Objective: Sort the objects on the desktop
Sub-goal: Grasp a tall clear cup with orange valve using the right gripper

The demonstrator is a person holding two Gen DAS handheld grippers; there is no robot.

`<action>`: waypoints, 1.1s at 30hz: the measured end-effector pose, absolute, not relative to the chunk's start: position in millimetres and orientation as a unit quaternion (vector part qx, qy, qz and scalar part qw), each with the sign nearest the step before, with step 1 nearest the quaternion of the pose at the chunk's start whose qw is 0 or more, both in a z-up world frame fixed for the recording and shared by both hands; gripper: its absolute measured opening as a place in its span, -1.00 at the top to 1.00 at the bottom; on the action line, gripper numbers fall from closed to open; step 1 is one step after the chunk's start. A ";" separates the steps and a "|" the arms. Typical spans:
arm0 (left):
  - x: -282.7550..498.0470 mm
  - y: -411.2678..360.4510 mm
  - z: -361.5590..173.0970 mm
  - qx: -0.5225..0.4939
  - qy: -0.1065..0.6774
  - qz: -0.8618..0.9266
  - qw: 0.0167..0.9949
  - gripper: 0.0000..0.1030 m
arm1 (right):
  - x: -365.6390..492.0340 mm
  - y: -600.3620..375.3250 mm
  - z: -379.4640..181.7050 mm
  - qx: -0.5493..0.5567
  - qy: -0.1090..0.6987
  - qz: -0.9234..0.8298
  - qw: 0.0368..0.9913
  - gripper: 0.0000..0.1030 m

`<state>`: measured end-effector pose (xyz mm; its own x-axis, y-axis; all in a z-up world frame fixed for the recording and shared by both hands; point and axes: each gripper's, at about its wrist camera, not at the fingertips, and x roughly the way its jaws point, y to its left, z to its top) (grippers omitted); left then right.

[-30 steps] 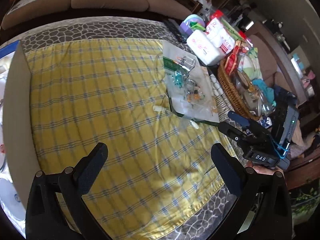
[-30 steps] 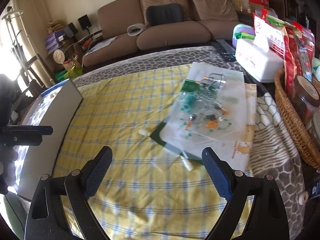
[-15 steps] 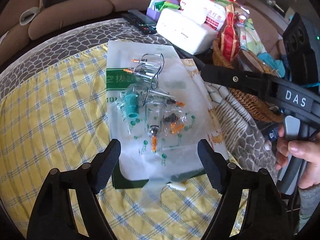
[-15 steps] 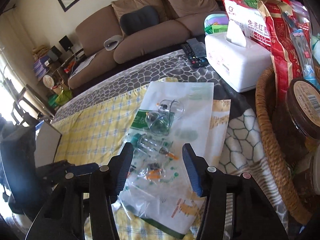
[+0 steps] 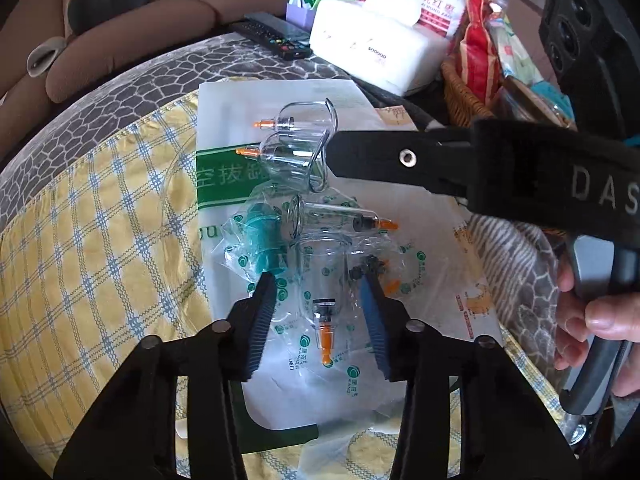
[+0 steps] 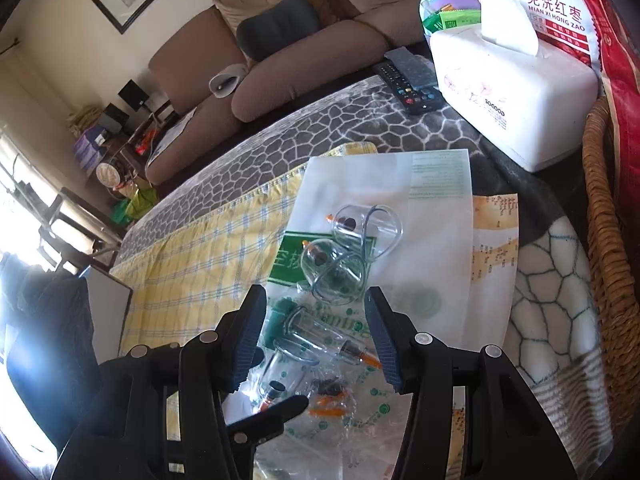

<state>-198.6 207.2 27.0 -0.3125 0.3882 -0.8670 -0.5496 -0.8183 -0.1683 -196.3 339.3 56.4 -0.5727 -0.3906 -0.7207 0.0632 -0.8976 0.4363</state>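
Two grippers over plastic cups

Left gripper (image 5: 320, 300) fingers half open, straddling a clear cup (image 5: 322, 276) lying on the white bag (image 5: 420, 240). Right gripper (image 6: 316, 328) half open above another. Judgement: lower squarely, avoid pinching bag film.

Left hand-held gripper (image 5: 320, 292) poised over clear cups on a white plastic bag

Its fingers stand apart on either side of a clear plastic cup (image 5: 324, 276) with an orange tip, low in the middle of the frame. The right hand-held gripper (image 5: 460, 162) reaches in from the right edge, its tip beside two larger clear cups (image 5: 292, 148). A tissue box (image 5: 372, 46) and wicker basket (image 5: 464, 96) sit at upper right.
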 end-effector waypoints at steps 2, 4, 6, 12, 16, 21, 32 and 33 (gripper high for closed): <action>-199.2 203.9 26.0 -0.508 0.070 0.806 0.296 0.53 | -188.3 342.7 53.6 0.445 -0.179 -0.868 0.129 0.01; -199.4 200.1 25.9 -0.508 0.059 0.805 0.299 0.53 | -179.8 346.0 51.6 0.444 -0.179 -0.868 0.131 0.02; -197.2 195.0 27.5 -0.510 0.046 0.804 0.303 0.53 | -174.9 349.2 50.2 0.444 -0.178 -0.868 0.129 0.04; -183.9 170.2 33.6 -0.516 0.016 0.797 0.313 0.53 | -179.6 328.1 51.7 0.439 -0.095 -0.878 0.162 0.07; -185.8 154.7 29.0 -0.527 -0.012 0.792 0.309 0.52 | -187.4 294.0 47.6 0.452 -0.004 -0.871 0.194 0.12; -186.7 161.1 19.7 -0.535 0.010 0.790 0.299 0.36 | -199.9 258.8 36.4 0.488 0.078 -0.841 0.219 0.26; -179.0 183.4 16.7 -0.526 0.104 0.789 0.300 0.51 | -195.2 243.2 19.9 0.524 0.197 -0.800 0.217 0.42; -181.0 180.8 18.1 -0.528 0.092 0.789 0.302 0.51 | -193.0 245.6 21.6 0.516 0.190 -0.806 0.218 0.50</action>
